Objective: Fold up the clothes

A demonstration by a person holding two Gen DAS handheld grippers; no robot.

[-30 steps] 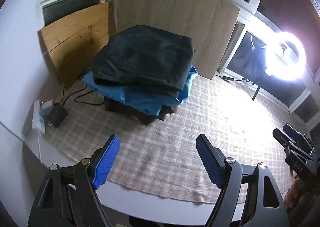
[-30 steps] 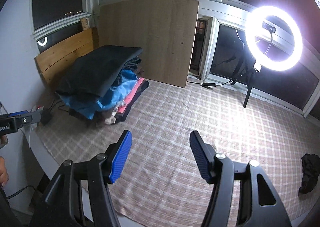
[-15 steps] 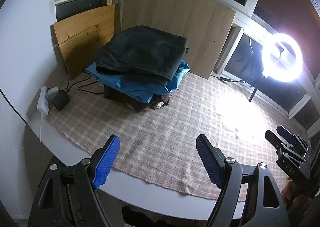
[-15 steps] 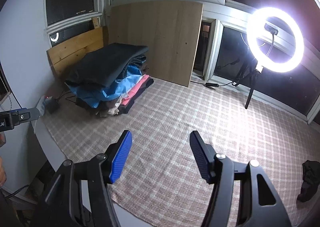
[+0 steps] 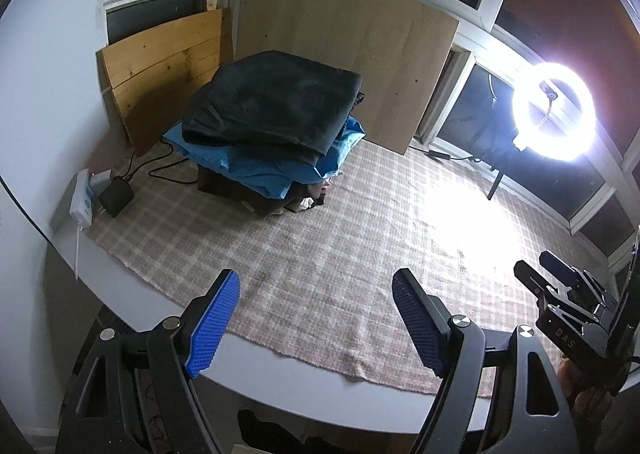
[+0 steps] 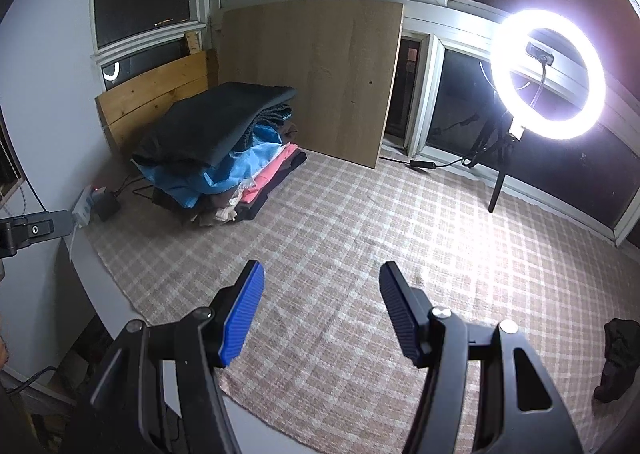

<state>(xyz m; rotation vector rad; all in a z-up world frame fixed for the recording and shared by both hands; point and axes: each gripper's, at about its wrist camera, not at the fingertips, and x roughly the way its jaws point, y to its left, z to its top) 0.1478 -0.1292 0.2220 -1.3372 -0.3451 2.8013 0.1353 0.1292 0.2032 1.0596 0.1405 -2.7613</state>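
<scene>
The pile of folded clothes (image 6: pixel 216 150) stands at the far left corner of the table (image 5: pixel 280 370), on the checked cloth (image 6: pixel 360 234). One dark garment (image 6: pixel 618 358) lies crumpled at the right edge, not yet folded. I judge that picking it up is the next step. Both the left gripper (image 5: pixel 316 318) and the right gripper (image 6: pixel 320 306) have their fingers apart and empty. The ring light (image 6: pixel 548 74) stands near, but nothing blocks the way.
</scene>
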